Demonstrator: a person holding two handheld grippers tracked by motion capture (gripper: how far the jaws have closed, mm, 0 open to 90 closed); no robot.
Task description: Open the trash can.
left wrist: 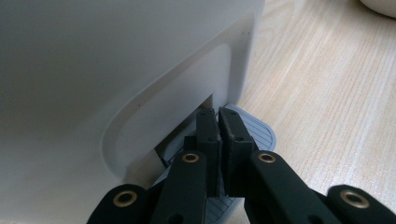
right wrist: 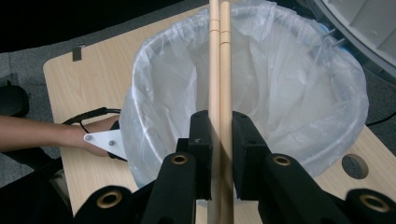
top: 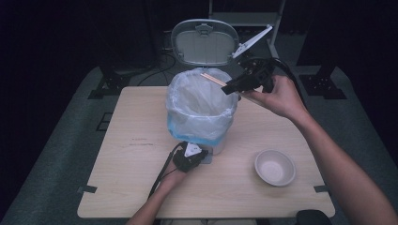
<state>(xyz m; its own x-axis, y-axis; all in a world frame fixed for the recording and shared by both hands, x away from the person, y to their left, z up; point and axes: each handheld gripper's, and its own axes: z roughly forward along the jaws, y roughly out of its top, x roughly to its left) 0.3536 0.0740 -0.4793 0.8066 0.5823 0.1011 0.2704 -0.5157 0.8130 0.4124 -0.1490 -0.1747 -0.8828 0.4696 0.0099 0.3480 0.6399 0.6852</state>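
the bin stands on the tabletop, near its middle and toward the far edge, with a bag lining it and folded over its rim. its lid stands raised behind it. the bowl sits on the tabletop to the right of the bin and nearer the front edge. the left gripper lies at the foot of the bin's front, on the pedal. the right gripper is above the bin's right rim, with the chopsticks between its jaws reaching over the opening.

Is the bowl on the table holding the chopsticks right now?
No, the bowl is empty; the right gripper holds the chopsticks.
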